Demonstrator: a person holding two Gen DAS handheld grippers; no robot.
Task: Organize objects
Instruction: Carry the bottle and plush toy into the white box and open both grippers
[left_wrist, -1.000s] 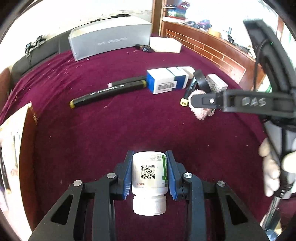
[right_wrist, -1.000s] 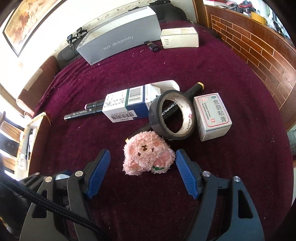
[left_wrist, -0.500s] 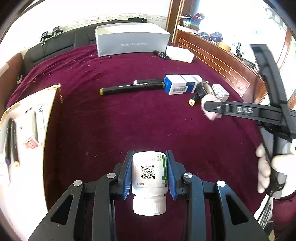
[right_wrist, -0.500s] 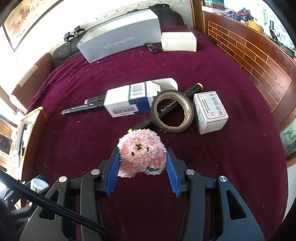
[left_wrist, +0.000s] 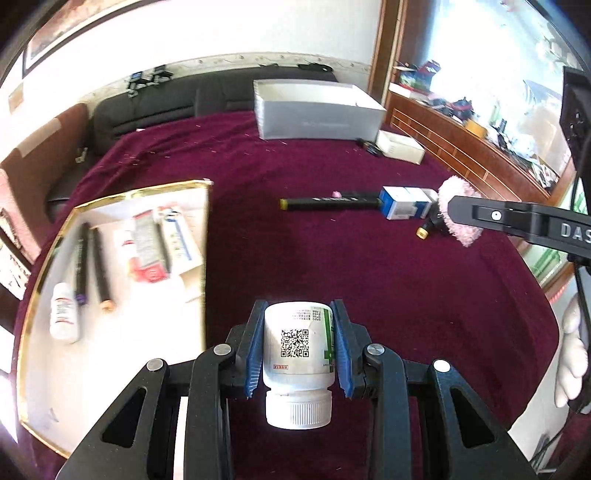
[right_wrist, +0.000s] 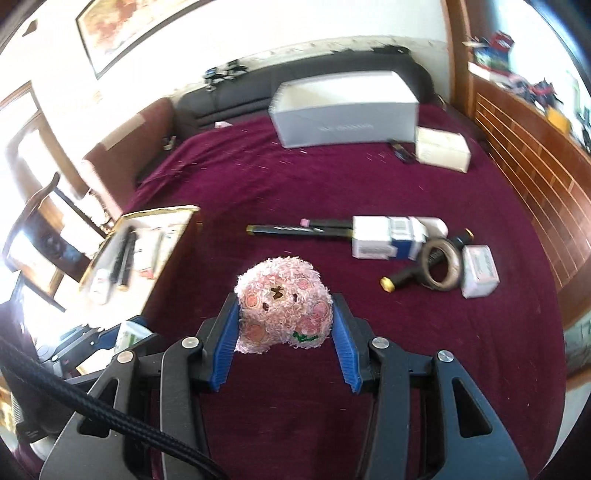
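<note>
My left gripper (left_wrist: 297, 347) is shut on a white pill bottle (left_wrist: 297, 354) with a QR code, held above the maroon cloth just right of the gold-rimmed tray (left_wrist: 205, 236). My right gripper (right_wrist: 282, 339) is shut on a pink plush toy (right_wrist: 284, 306) and holds it above the cloth; the toy also shows in the left wrist view (left_wrist: 461, 210). The tray (right_wrist: 110, 243) holds two dark pens (left_wrist: 88, 258), a small white bottle (left_wrist: 64, 314) and small boxes (left_wrist: 147, 247).
On the cloth lie a black marker (right_wrist: 295, 229), a blue-and-white box (right_wrist: 388, 242), a tape roll (right_wrist: 441, 269), a white box (right_wrist: 480, 271) and another marker under the tape. A large grey box (right_wrist: 343, 109) and a white box (right_wrist: 443, 149) stand at the back. A wooden ledge runs along the right.
My right gripper shut on the plush toy and lifted it up and left. My left gripper carried the pill bottle left, so the tray came into view beside it.
</note>
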